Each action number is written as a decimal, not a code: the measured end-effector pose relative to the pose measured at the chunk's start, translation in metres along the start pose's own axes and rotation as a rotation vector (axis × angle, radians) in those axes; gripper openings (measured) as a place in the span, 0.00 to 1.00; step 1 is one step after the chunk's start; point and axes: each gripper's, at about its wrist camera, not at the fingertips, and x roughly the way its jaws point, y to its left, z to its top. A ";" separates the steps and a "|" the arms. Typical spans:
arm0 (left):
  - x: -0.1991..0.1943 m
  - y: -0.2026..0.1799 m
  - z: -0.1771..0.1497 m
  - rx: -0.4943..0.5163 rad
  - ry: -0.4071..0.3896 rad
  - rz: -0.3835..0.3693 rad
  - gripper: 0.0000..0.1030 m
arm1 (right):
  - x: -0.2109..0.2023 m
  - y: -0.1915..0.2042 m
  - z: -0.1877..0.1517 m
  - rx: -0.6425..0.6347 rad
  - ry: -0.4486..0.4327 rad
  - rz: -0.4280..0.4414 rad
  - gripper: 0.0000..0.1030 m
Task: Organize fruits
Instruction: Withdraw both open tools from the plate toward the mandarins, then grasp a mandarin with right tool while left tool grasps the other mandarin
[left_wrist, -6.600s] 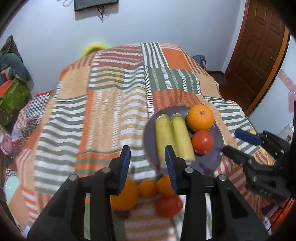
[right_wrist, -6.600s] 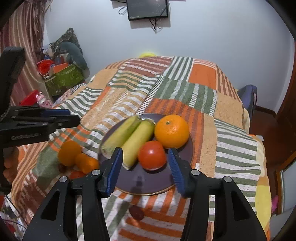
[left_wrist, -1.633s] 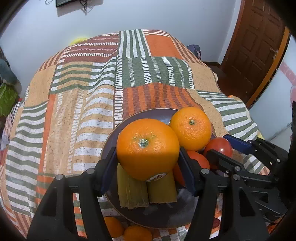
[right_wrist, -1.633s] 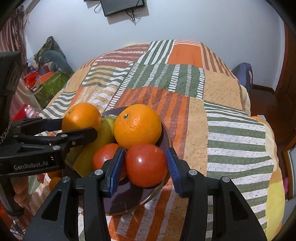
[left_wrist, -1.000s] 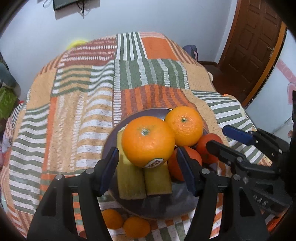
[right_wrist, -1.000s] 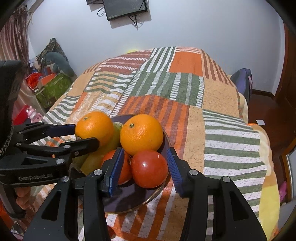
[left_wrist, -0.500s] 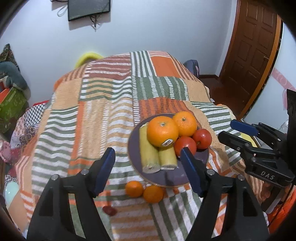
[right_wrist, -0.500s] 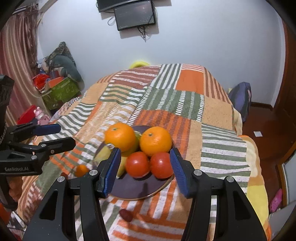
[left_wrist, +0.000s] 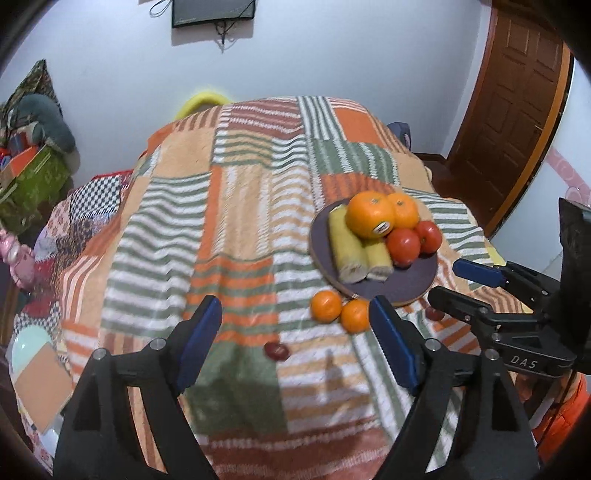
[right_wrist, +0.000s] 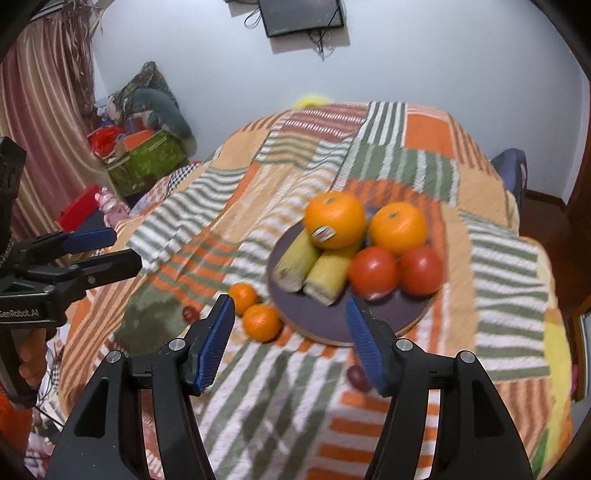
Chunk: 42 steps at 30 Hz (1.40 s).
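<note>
A dark round plate (left_wrist: 406, 286) (right_wrist: 325, 319) on the patchwork blanket holds two corn cobs (right_wrist: 295, 266), a stickered orange (left_wrist: 369, 216) (right_wrist: 334, 219) resting on them, a second orange (right_wrist: 398, 227) and two tomatoes (left_wrist: 403, 245) (right_wrist: 421, 269). Two tangerines (left_wrist: 325, 305) (right_wrist: 262, 321) lie on the blanket by the plate's near edge. Small dark red fruits (left_wrist: 277, 350) (right_wrist: 356, 374) lie loose nearby. My left gripper (left_wrist: 295, 317) (right_wrist: 123, 248) hovers back from the plate, jaws opening, nothing between them. My right gripper (right_wrist: 289, 314) (left_wrist: 450, 282) is also opening and holds nothing.
The blanket covers a bed (left_wrist: 240, 221) that drops off at every side. A wooden door (left_wrist: 517, 92) stands at the right. A green box (right_wrist: 147, 162) with stuffed items and a striped curtain (right_wrist: 44, 110) are at the left. A pink toy (right_wrist: 109, 206) sits on the floor.
Both grippers pulled back and up from the plate, so the fruits look smaller. The left let go of the stickered orange, the right of a tomato, and both jaws spread wider.
</note>
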 end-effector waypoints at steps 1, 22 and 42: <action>-0.001 0.004 -0.003 -0.005 0.002 -0.001 0.80 | 0.003 0.004 -0.002 0.000 0.008 0.001 0.57; 0.042 0.031 -0.033 -0.012 0.078 -0.059 0.80 | 0.082 0.027 -0.017 0.000 0.201 0.000 0.42; 0.079 0.002 -0.023 0.008 0.134 -0.108 0.55 | 0.030 -0.008 -0.010 0.000 0.097 -0.027 0.34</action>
